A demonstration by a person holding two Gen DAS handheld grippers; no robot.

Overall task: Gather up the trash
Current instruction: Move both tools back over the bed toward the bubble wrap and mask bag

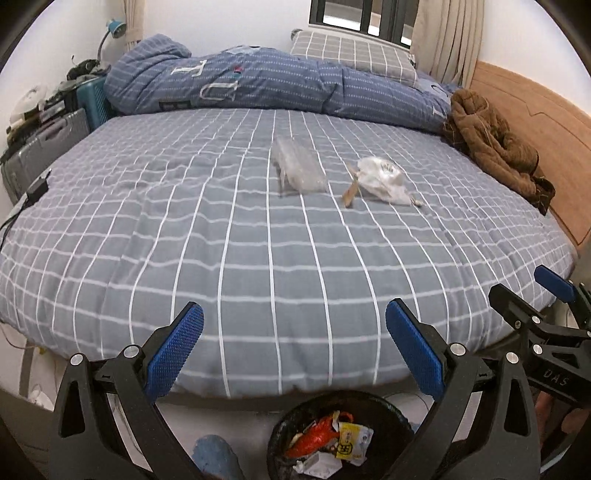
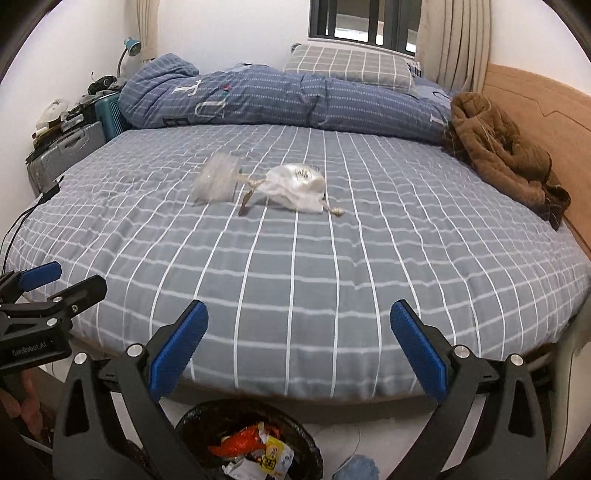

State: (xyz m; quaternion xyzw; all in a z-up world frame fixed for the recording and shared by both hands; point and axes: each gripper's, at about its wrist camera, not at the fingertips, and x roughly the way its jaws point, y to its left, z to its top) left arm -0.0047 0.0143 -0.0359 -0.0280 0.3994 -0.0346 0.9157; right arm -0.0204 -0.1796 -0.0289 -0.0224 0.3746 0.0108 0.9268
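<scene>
- The room is a bedroom with white walls, a dark-framed window (image 1: 354,14) at twelve o'clock and cream curtains (image 1: 447,37) beside it.
- The bed, covered by a grey sheet with a white grid (image 1: 258,258), fills most of both views. It serves as the surface from which the litter is to be cleared.
- A rolled blue quilt with lettering (image 1: 240,81) lies along the far edge at twelve o'clock, likely pushed back to bare the sheet. A grey checked pillow (image 1: 351,51) rests behind it.
- A crumpled brown quilted jacket (image 1: 491,144) sits at two o'clock against the wooden headboard (image 1: 535,110).
- A round bin lined with a black bag (image 1: 380,406) stands on the floor at six o'clock, just under the bed's near edge. It holds an orange wrapper (image 1: 314,435) and a yellow-and-white packet (image 1: 351,443), so it seems placed within easy reach for drops.
- The left tool (image 1: 295,347) and the right tool (image 2: 299,347) both have their blue pads spread wide with nothing between them. They hover above the bin, side by side.
- Trash left on the bed, near its middle: a clear plastic container (image 1: 299,170) and, at its three o'clock, a crumpled white plastic bag (image 1: 384,177) with a thin brown stick (image 1: 351,192) beside it. All lie well apart from both tools.
</scene>
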